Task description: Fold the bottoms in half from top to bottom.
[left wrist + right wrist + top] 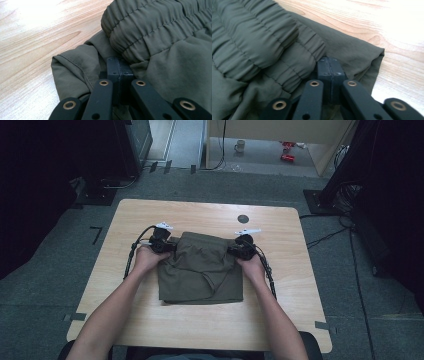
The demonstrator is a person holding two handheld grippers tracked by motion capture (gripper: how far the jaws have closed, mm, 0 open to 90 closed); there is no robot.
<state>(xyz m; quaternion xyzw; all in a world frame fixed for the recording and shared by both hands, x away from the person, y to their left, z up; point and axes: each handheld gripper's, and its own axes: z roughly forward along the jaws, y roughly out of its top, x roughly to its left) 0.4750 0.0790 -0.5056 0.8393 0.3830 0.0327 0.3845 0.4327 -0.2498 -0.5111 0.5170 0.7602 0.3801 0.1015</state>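
A pair of olive green shorts (200, 270) lies folded in the middle of the wooden table (280, 310), its gathered elastic waistband (150, 27) turned over at the far side. My left gripper (168, 245) sits at the left end of that waistband. Its black jaws (119, 62) are pressed together, pinching a fold of the cloth at their tips. My right gripper (234, 251) mirrors it at the right end of the waistband (262, 42). There too the jaws (329, 62) are closed tight on the fabric edge. A bare forearm leads to each gripper from the near side.
A small dark round mark (243, 218) sits on the table's far side. Bare wood surrounds the shorts on all sides. Black cables (131, 257) trail from the grippers across the table. Beyond the table, dark stands and loose cords stand on the grey carpet.
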